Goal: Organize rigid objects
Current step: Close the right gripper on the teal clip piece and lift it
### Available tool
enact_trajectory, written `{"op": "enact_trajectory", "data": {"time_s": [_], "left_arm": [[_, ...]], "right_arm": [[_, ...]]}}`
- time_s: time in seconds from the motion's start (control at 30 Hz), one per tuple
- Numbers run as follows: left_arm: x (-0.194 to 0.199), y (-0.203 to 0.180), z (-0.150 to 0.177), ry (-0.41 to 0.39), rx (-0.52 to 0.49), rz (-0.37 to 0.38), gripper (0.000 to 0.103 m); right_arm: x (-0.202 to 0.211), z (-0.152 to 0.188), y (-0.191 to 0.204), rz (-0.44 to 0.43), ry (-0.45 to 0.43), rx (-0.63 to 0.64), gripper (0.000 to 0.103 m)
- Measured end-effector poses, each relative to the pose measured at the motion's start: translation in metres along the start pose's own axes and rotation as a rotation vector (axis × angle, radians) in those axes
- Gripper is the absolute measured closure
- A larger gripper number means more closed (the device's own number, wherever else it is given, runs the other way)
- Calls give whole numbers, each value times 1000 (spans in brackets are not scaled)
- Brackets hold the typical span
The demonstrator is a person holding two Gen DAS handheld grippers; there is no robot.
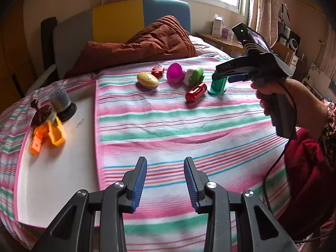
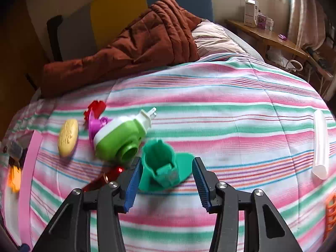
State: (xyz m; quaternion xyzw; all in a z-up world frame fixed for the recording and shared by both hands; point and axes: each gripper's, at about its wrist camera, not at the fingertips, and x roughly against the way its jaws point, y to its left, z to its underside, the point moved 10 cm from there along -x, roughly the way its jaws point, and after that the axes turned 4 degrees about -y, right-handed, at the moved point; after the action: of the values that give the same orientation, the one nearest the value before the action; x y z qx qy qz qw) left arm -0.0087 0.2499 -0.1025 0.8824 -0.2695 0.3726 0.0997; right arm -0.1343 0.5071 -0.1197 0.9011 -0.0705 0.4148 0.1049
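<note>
- Blue-ribbed pads of our left tool [image 1: 164, 185] sit nearest the left wrist camera, parted with nothing between them, hovering above the striped bedspread [image 1: 189, 126].
- Our right tool [image 2: 166, 185] straddles the green cup-shaped piece [image 2: 161, 166]. Its jaws stand apart; the left pad is at or very near the piece's side and the right pad is clear of it. We read that as no grip on the piece at this moment.
- From the left wrist view that same green piece [image 1: 218, 85] stands upright on its flat base on the bed, with the right tool's tips down over its top.
- Just beside it lie the red can-like toy [image 1: 195, 93] and the green-and-white plug-in device [image 1: 195, 76]. Further along the row are the magenta cup [image 1: 174, 73], the small red piece [image 1: 157, 71] and the yellow oval [image 1: 147, 80].
- On the left, a white tray with a pink rim [image 1: 52, 168] carries the orange and yellow clips [image 1: 47, 135], a dark-based jar [image 1: 62, 103] and a brown figure [image 1: 41, 113]. We judge this to be the collecting place.
- Step in hand, as we judge it: dealing with the green piece in the row, either about to grasp or just let go. We cannot tell which.
- If it is to go to the tray, the next move calls for centring the jaws on its body, closing firmly, lifting straight so the neighbouring red can is not knocked, and carrying it leftward.
</note>
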Motion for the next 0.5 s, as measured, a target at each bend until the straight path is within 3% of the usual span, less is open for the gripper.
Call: {"op": "enact_trajectory", "data": {"time_s": [0.03, 0.07, 0.33, 0.5], "left_arm": [[-2, -2, -2, 2, 0, 4, 67], [-4, -5, -4, 1, 0, 13, 67], [-26, -18, -27, 0, -3, 36, 67], [-52, -26, -49, 13, -19, 45, 66]], "right_arm": [[-2, -1, 0, -6, 0, 0, 59], [-4, 0, 2, -19, 4, 3, 69], [14, 1, 8, -72, 19, -40, 72], [16, 14, -10, 34, 87, -34, 72]]}}
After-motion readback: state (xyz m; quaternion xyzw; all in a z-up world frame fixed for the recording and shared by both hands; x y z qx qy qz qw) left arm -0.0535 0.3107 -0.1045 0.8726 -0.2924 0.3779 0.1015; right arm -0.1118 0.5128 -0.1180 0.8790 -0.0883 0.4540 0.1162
